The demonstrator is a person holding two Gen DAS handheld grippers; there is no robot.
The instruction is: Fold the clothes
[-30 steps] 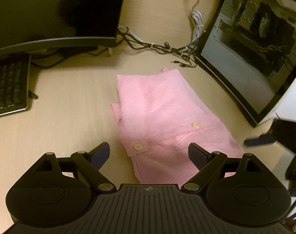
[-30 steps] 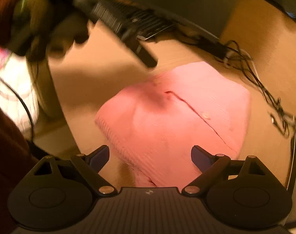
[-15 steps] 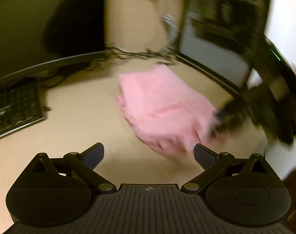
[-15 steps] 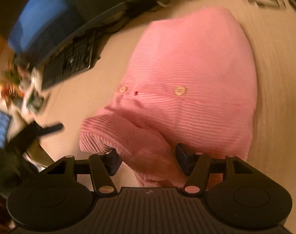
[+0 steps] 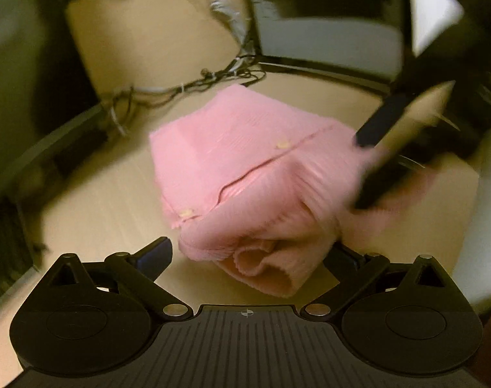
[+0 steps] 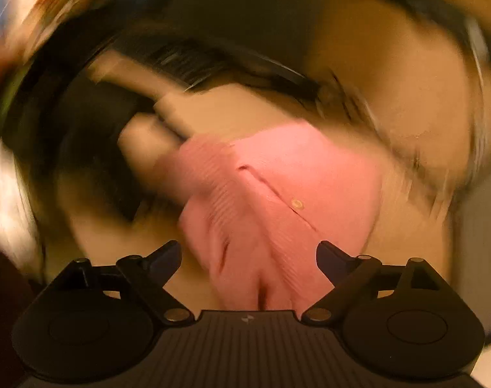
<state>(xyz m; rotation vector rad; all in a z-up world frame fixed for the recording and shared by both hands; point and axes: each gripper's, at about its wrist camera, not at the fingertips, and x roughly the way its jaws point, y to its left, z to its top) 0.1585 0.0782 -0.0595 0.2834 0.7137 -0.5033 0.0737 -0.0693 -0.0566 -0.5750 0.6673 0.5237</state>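
Shirt, pink and ribbed, lies folded on the worktop, its buttoned placket running diagonally across the top. Its near, rolled end bulges up between the fingers of the left claw, which are spread wide; the right finger is partly hidden behind the cloth, and whether it touches is unclear. In that view the right claw's fingers show blurred at the shirt's far right edge, over the fabric. From the right wrist, the right claw is also spread, with the shirt's near end lying in the gap between its fingers and reaching down to the claw body. Cables lie behind the shirt, near a monitor.
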